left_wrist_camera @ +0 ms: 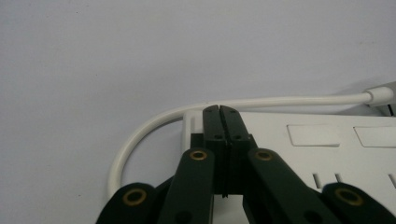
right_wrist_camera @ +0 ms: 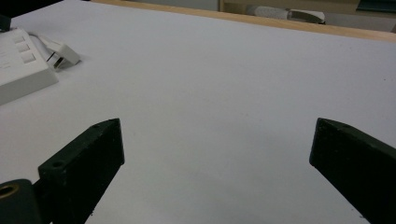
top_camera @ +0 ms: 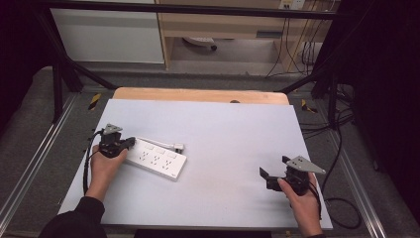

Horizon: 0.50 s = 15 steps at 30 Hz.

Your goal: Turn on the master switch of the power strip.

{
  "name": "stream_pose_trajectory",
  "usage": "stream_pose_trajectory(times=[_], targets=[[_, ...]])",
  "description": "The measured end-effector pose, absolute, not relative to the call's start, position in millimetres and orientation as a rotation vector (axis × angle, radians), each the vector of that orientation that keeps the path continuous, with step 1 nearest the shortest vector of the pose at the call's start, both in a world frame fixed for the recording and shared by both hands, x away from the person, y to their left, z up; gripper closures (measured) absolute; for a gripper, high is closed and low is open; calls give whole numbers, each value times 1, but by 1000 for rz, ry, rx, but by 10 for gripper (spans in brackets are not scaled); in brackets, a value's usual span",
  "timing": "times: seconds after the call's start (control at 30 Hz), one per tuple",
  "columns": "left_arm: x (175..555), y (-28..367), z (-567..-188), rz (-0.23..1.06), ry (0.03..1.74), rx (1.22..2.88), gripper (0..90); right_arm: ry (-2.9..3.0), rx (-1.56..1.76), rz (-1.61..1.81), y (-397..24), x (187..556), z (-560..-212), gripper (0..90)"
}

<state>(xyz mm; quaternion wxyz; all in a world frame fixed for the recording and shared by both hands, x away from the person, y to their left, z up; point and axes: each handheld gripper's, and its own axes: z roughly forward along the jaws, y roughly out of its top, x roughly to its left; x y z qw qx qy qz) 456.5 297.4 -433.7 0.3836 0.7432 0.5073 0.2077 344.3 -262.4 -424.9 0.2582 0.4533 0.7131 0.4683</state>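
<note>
Left tongs (top_camera: 130, 143), closed and empty, are pressed on the power strip's (top_camera: 156, 158) left end, probably steadying it; right tongs (top_camera: 273, 171) are held wide open, empty, over bare tabletop (top_camera: 223, 124).

We see our right gripper (right_wrist_camera: 217, 154) with its two black jaws rising from the bottom corners, standing wide apart with nothing between them but bare white surface (right_wrist_camera: 224, 84). The left jaw shows a small screw hole near its tip and a brass-ringed pivot at the lower edge. At the upper left lies the end of a white power strip (right_wrist_camera: 21, 65), flat on the surface, with a row of rectangular switches along its top face. Just beside it rests a white plug (right_wrist_camera: 63, 52) on a short white cable (right_wrist_camera: 39, 41). Along the far edge we see a wooden strip (right_wrist_camera: 289, 24).
</note>
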Motion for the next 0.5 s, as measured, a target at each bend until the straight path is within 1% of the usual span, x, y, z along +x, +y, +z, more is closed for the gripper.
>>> stream_pose_trajectory(times=[0.5], targets=[[457, 298, -434, 517, 1304, 1882, 900, 1934, 1232, 1269, -262, 344, -425, 35]])
